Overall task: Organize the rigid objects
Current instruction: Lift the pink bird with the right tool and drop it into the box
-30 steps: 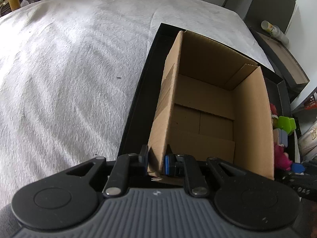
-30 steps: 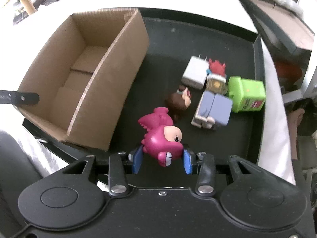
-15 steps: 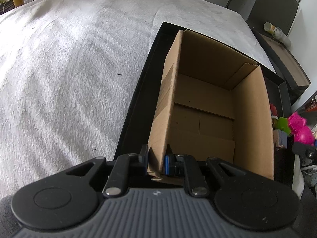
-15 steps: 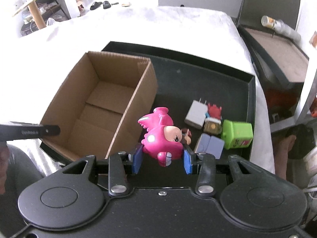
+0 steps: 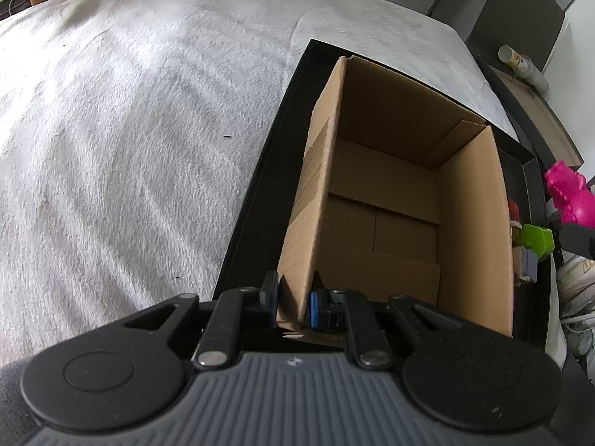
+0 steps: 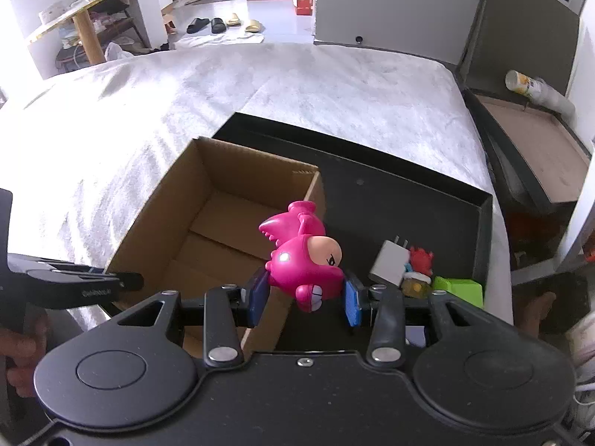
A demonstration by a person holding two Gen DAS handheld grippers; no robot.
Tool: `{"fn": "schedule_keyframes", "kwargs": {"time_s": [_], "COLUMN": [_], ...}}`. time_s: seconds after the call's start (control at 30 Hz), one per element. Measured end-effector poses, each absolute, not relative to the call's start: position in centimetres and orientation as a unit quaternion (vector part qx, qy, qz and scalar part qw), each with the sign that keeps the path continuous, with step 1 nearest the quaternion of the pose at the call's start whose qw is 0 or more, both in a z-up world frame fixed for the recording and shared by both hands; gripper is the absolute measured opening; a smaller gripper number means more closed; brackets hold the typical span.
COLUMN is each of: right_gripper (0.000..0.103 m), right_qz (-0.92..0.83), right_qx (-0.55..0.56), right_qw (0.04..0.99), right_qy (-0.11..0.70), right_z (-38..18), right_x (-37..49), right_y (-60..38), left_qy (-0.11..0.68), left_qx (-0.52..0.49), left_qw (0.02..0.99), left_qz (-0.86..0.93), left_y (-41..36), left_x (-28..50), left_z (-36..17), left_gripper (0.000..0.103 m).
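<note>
Pink bird figure [image 6: 303, 260]: rigid, light, glossy plastic; pinched across body by right claw [image 6: 305, 297]. Left claw [image 5: 293, 303] clamped on cardboard box [image 5: 472, 230] wall.

Each tool has a wide matte housing with two round bosses, one at either side, each bearing a shallow circular recess. The left tool [image 5: 293, 306] has a grey ribbed centre panel with a small embossed mark; the right tool [image 6: 305, 297] is plain black with a central screw. Two black link arms on silver pivot pins carry the fingers [image 6: 352, 303], which have blue pads. Small white lettering marks one left finger, unreadable.
</note>
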State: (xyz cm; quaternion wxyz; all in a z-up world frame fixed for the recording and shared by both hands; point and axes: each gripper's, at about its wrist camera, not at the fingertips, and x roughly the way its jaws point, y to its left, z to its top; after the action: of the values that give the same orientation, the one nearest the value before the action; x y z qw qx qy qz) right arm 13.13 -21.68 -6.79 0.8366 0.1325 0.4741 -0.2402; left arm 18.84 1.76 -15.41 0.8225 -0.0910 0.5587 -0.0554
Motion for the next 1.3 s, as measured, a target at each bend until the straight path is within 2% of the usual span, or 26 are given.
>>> {"fn": "schedule_keyframes", "kwargs": {"time_s": [1.17, 1.2, 1.23, 1.3], "right_gripper": [0.042, 0.045, 0.055, 0.061], "right_qz": [-0.183, -0.180, -0.179, -0.184], "right_qx": [0.106, 0.105, 0.102, 0.093], "right_qw": [0.838, 0.843, 0.847, 0.849], "right_qy": [0.502, 0.496, 0.490, 0.486], "right_z": [-10.6, -10.4, -10.2, -9.9], "right_x": [23.5, 23.7, 23.9, 23.8], "right_y": [-19.1, -19.0, -19.0, -18.9], "left_qy": [0.566, 0.566, 0.566, 0.565], "left_qx": [-0.154, -0.156, -0.156, -0.154], "left_qw": [0.808, 0.807, 0.807, 0.808], "left_qz": [-0.063, -0.063, -0.063, -0.064], "left_y": [3.1, 3.2, 3.2, 3.1], "left_x": [19.3, 19.4, 19.4, 19.4], "left_z": [-15.9, -16.0, -16.0, -16.0], "left_gripper": [0.016, 0.016, 0.016, 0.017]}}
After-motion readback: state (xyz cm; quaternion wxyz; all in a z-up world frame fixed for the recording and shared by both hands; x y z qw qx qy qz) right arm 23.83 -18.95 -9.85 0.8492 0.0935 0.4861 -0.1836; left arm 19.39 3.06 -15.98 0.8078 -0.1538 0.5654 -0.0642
